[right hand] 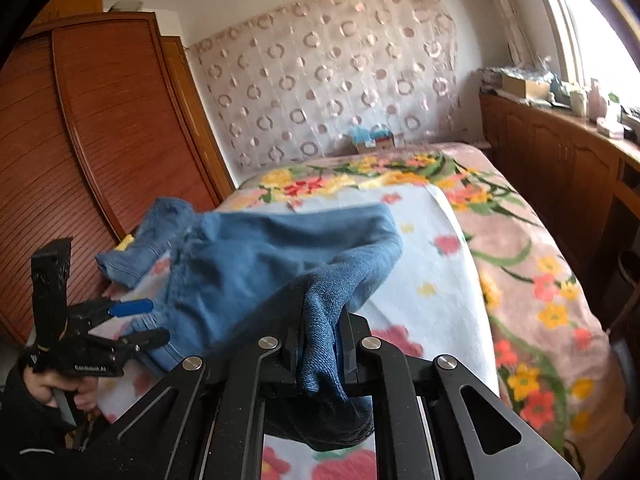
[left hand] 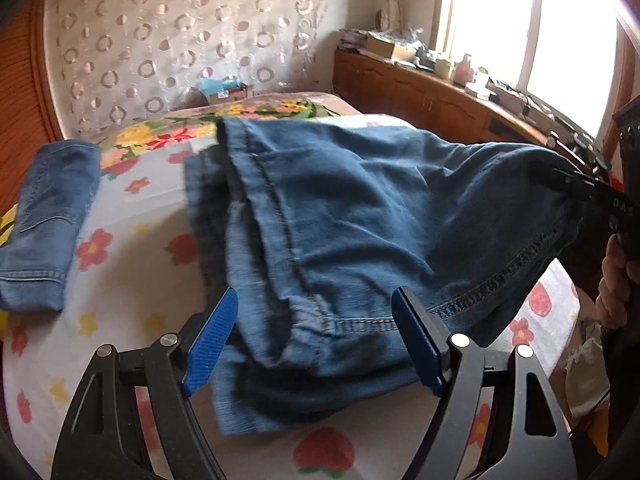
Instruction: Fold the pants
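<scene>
Blue jeans (left hand: 360, 208) lie bunched on the flowered bed sheet (left hand: 120, 340). In the left wrist view my left gripper (left hand: 314, 344) is open, its blue pads (left hand: 212, 344) standing either side of the stitched hem without pressing on it. At the far right of that view my right gripper (left hand: 576, 184) pinches a corner of the jeans and holds it up off the bed. In the right wrist view the right gripper (right hand: 320, 344) is shut on a fold of denim (right hand: 320, 320). The left gripper (right hand: 140, 320) shows low on the left, open at the jeans' edge.
A second, folded pair of jeans (left hand: 40, 220) lies at the bed's left side. A wooden wardrobe (right hand: 80, 140) stands on the left, and a cluttered wooden cabinet (right hand: 560, 160) runs under the window. A small box (left hand: 224, 92) sits by the headboard.
</scene>
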### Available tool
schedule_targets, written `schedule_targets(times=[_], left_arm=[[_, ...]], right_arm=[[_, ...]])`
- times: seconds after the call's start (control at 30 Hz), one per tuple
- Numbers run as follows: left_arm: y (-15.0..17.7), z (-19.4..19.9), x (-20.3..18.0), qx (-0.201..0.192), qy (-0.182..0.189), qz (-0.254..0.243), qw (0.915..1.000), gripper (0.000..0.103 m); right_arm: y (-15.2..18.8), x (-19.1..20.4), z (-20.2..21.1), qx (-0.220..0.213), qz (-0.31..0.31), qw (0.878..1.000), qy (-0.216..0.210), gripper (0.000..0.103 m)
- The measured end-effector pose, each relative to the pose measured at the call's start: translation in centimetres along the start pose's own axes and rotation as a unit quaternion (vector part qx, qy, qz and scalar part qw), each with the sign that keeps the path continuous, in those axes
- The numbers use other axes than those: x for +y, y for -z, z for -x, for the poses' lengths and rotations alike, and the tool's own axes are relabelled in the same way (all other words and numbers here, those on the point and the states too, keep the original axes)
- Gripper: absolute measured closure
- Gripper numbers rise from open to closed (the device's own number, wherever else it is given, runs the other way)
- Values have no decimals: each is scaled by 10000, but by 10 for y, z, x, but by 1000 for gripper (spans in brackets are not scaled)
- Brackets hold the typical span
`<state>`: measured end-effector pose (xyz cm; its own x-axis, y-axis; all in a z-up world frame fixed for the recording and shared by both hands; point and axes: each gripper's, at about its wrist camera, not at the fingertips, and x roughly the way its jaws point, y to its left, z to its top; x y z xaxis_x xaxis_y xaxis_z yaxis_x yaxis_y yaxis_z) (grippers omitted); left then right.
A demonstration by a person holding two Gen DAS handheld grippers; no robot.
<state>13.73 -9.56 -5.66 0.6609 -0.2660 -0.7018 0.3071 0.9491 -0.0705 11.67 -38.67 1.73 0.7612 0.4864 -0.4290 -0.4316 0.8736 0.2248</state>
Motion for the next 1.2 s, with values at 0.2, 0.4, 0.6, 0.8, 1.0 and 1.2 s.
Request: schedule_targets(times=[0.2, 0.4, 0.6, 0.8, 1.0, 1.2], left_arm=[[5, 24, 25, -237, -108, 214, 9994, 23], [9, 44, 48, -404, -240, 373, 9982, 23], [16, 61, 69, -520, -336, 571, 9964, 23], [28, 73, 92, -574, -449, 764, 9944, 23], [29, 81, 101, -628, -562, 946, 9919, 23], [29, 87, 111, -707, -655, 1031, 9900, 23]], right_arm=[[-15, 34, -10, -126, 270, 9993, -238, 93], [-30, 85, -34, -119, 693, 9955, -631, 93], [-28, 132, -57, 29, 1069, 9882, -1096, 93], [-21, 149, -77, 304, 1204, 9815, -1458, 94], [-22, 147, -82, 646, 1315, 9742, -1717, 94], [-14, 145, -80, 974, 1417, 9659, -1934, 94]])
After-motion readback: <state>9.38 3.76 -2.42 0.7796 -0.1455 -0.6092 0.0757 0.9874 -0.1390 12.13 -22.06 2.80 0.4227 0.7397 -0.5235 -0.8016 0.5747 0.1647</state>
